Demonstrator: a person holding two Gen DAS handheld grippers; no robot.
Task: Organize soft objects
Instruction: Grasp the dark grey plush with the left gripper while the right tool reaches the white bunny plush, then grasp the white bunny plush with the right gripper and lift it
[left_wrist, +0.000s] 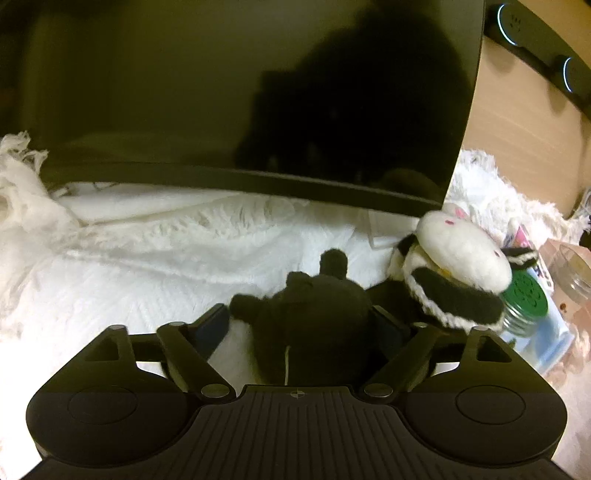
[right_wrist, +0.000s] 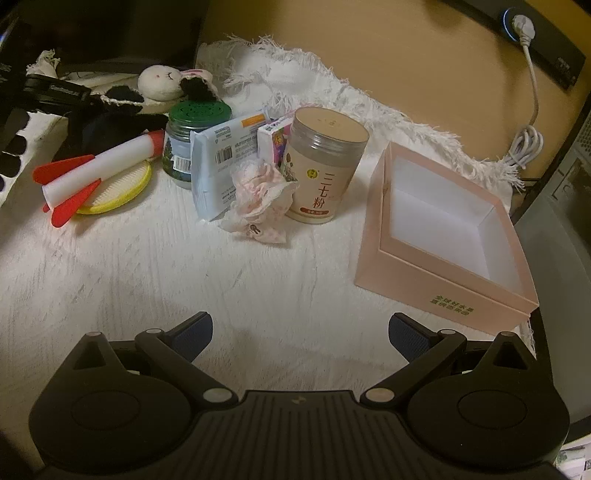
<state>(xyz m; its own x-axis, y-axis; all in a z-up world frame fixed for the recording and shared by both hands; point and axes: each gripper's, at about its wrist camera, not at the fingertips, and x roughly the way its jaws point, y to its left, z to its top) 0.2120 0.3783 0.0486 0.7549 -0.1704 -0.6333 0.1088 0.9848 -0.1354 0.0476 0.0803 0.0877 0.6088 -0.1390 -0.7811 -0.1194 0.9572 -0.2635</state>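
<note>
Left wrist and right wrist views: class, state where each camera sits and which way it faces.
Left wrist: behind the left tool, facing a dark monitor; its open fingers flank a black plush toy.
Right wrist: behind the empty, open right tool, facing down over the white cloth and pink box.
Shared: the cow plush and green-lidded jar.

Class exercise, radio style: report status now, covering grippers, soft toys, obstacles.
Left gripper open, black plush toy between its fingers. Right gripper open, empty. Pink box empty. Monitor close above toy; jars beside.
</note>
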